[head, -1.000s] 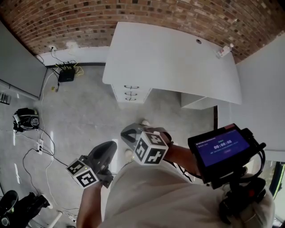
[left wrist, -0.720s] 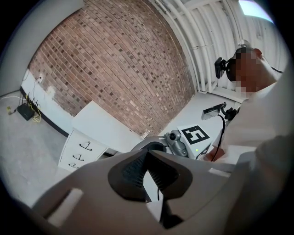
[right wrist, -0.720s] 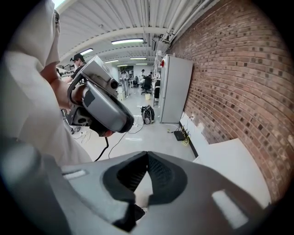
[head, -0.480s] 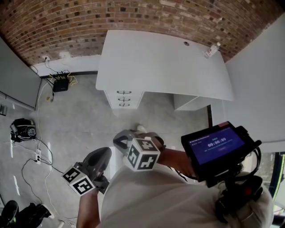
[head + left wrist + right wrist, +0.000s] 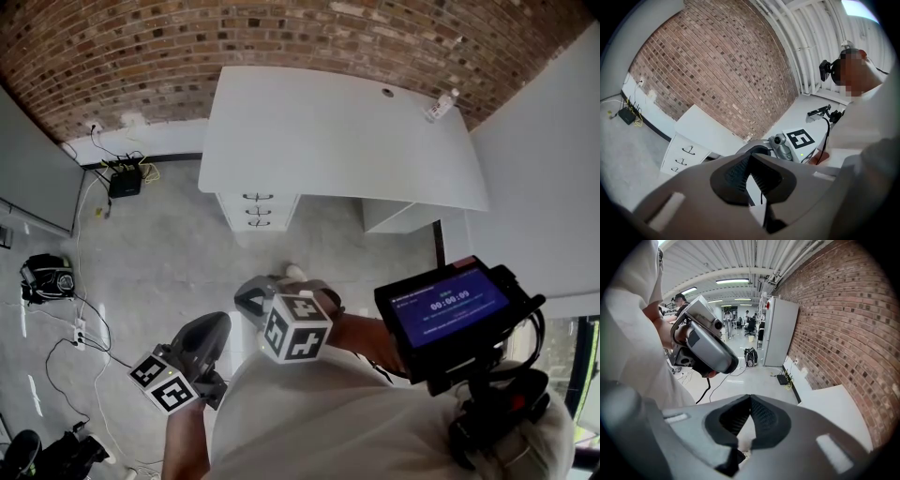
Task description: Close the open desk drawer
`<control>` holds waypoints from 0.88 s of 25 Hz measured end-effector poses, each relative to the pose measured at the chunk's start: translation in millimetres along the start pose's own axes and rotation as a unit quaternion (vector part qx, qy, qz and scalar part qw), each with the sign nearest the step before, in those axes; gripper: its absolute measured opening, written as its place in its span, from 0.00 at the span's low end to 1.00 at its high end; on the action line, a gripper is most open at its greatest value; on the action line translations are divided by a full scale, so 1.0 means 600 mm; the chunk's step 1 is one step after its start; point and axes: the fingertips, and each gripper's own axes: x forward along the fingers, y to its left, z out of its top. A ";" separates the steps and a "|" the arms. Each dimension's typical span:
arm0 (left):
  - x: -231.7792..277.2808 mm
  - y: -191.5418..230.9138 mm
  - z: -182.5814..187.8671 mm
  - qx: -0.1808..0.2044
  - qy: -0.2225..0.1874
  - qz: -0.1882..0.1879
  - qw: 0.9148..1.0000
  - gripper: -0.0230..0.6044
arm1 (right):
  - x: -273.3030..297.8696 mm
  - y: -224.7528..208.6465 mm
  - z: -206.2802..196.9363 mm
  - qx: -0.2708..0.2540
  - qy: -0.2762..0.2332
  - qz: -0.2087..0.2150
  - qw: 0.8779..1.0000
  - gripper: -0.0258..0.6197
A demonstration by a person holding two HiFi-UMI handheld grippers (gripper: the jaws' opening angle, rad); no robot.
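Observation:
A white desk (image 5: 342, 131) stands against the brick wall. Under its left end is a white drawer unit (image 5: 255, 211) with three dark handles, also in the left gripper view (image 5: 682, 155); all three fronts look flush from here. My left gripper (image 5: 221, 321) is held low in front of the person's body, far from the desk, jaws shut and empty (image 5: 750, 157). My right gripper (image 5: 247, 292) is beside it with its marker cube (image 5: 295, 326), jaws together with nothing between them (image 5: 750, 400). Each gripper shows in the other's view.
A small bottle (image 5: 441, 105) stands at the desk's far right corner. A white box (image 5: 398, 217) sits under the desk's right side. A black router (image 5: 125, 178) and cables lie by the wall at left. A screen device (image 5: 448, 307) hangs on the person's chest.
Both grippers have drifted slightly down and left in the head view and stay shut. The desk now sits a little further left in that view.

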 end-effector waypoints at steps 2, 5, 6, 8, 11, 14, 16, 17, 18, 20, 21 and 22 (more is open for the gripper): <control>0.000 0.000 -0.001 0.001 0.000 0.001 1.000 0.05 | 0.000 -0.001 0.000 -0.001 0.000 -0.001 1.000 0.04; 0.003 0.001 -0.003 0.003 0.001 0.001 1.000 0.05 | 0.000 -0.002 -0.002 -0.001 0.000 -0.002 1.000 0.04; 0.004 0.002 -0.004 0.003 0.002 0.000 1.000 0.04 | 0.000 -0.002 -0.003 -0.001 0.000 -0.002 1.000 0.04; 0.006 0.003 -0.004 0.001 0.003 -0.001 1.000 0.05 | 0.000 -0.003 -0.004 0.000 0.001 -0.003 1.000 0.04; 0.011 0.004 -0.004 0.001 0.005 -0.004 1.000 0.05 | 0.000 -0.006 -0.008 0.002 0.003 -0.006 1.000 0.04; 0.016 0.006 -0.007 0.000 0.009 -0.008 1.000 0.05 | 0.000 -0.008 -0.012 0.005 0.004 -0.009 1.000 0.04; 0.021 0.007 -0.009 -0.001 0.012 -0.010 1.000 0.05 | 0.000 -0.009 -0.015 0.007 0.005 -0.011 1.000 0.04; 0.023 0.007 -0.011 -0.001 0.013 -0.012 1.000 0.05 | 0.000 -0.010 -0.016 0.009 0.005 -0.012 1.000 0.04; 0.025 0.008 -0.011 -0.001 0.015 -0.013 1.000 0.05 | 0.000 -0.011 -0.017 0.009 0.005 -0.013 1.000 0.04; 0.028 0.009 -0.011 0.002 0.017 -0.013 1.000 0.05 | 0.000 -0.014 -0.018 0.009 0.005 -0.015 1.000 0.04; 0.031 0.009 -0.011 0.004 0.018 -0.013 1.000 0.05 | -0.001 -0.016 -0.019 0.008 0.005 -0.016 1.000 0.04; 0.033 0.010 -0.011 0.006 0.020 -0.013 1.000 0.04 | -0.001 -0.018 -0.020 0.007 0.006 -0.018 1.000 0.04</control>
